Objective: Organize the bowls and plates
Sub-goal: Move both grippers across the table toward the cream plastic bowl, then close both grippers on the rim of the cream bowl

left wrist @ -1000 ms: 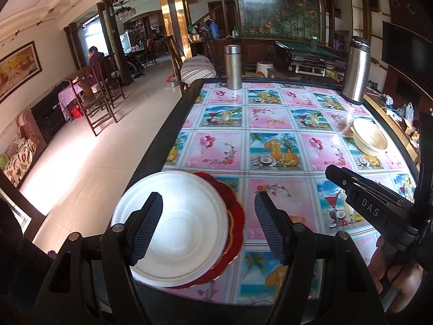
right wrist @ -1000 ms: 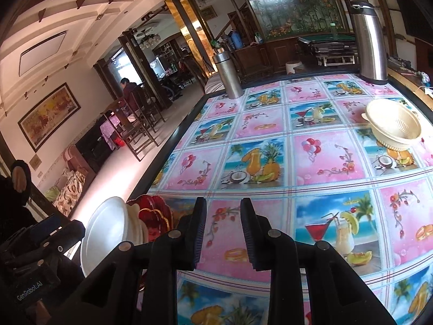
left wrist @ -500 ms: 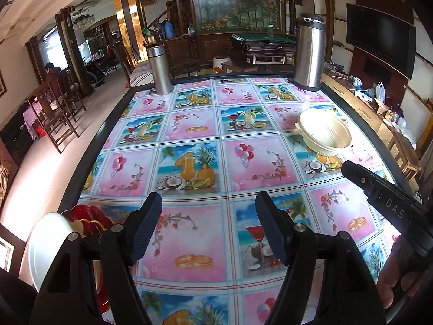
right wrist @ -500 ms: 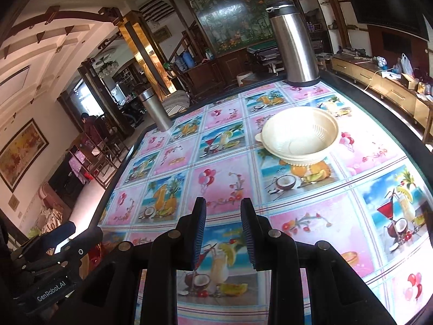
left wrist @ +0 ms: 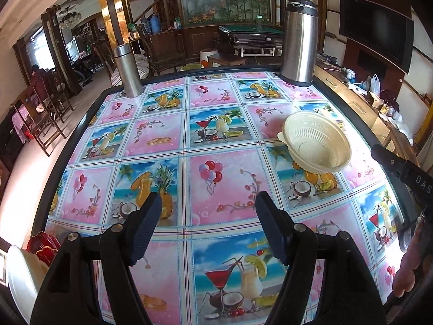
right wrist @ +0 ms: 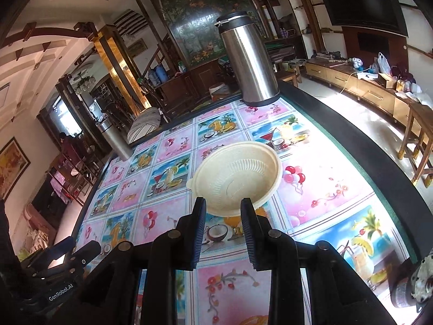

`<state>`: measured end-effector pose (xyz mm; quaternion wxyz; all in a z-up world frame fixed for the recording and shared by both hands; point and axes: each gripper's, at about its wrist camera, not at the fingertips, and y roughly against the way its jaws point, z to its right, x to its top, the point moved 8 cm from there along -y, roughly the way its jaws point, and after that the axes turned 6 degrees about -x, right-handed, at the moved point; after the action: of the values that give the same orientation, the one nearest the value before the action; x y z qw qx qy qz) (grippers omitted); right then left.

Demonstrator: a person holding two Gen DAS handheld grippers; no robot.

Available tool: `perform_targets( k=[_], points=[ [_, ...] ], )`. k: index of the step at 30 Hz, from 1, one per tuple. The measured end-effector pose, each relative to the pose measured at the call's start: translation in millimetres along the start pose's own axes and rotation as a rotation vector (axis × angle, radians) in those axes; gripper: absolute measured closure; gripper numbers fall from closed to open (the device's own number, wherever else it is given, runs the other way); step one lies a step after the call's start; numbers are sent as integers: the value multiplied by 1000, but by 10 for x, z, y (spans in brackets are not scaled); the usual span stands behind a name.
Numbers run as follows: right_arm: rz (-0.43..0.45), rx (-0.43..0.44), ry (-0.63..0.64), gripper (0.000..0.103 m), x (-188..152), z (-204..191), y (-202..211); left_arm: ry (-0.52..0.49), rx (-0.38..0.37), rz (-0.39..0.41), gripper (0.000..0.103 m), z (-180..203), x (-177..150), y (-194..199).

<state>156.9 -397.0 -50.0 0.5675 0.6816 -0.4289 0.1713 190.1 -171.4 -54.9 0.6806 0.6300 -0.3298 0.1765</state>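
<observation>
Large table (left wrist: 173, 284) under a glossy plastic cloth printed with pink and blue squares of cocktails, balloons and fruit, framed by a dark raised border. On the right half of the cloth, nearer the right edge than the left: cream ribbed plastic bowl (left wrist: 316, 142), mouth up, with a small tab on its rim, seemingly nested on a second like bowl, though hard to tell. At the far right corner: tall stainless steel thermos jug with black lid (left wrist: 299, 42), upright. At the far left corner: slimmer stainless steel flask (left wrist: 127, 71), upright too, well apart from the jug. At the near left corner, half cut off by the frame: round white plate (left wrist: 19, 279) stacked on a red scalloped plate with gold trim (left wrist: 44, 246), the red rim peeping out toward the table's middle. Left gripper (left wrist: 208, 228) above the near middle of the cloth, dark ribbed pads wide apart, nothing between them. Right gripper (right wrist: 222, 228) just short of the bowl (right wrist: 238, 176), pointed at its near wall, pads apart with a narrow gap and empty; fingertips overlapping the bowl's near rim in the right wrist view, contact impossible to judge. In the left wrist view, the same tool at the right edge, above the cloth just beside the bowl.
</observation>
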Motion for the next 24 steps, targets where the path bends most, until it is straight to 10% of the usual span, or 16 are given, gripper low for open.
perform_targets(
  k=[24],
  points=[
    [-121,66,-234,73,151,683,-763,126,-206,-136,32,549,649,-982]
  ],
)
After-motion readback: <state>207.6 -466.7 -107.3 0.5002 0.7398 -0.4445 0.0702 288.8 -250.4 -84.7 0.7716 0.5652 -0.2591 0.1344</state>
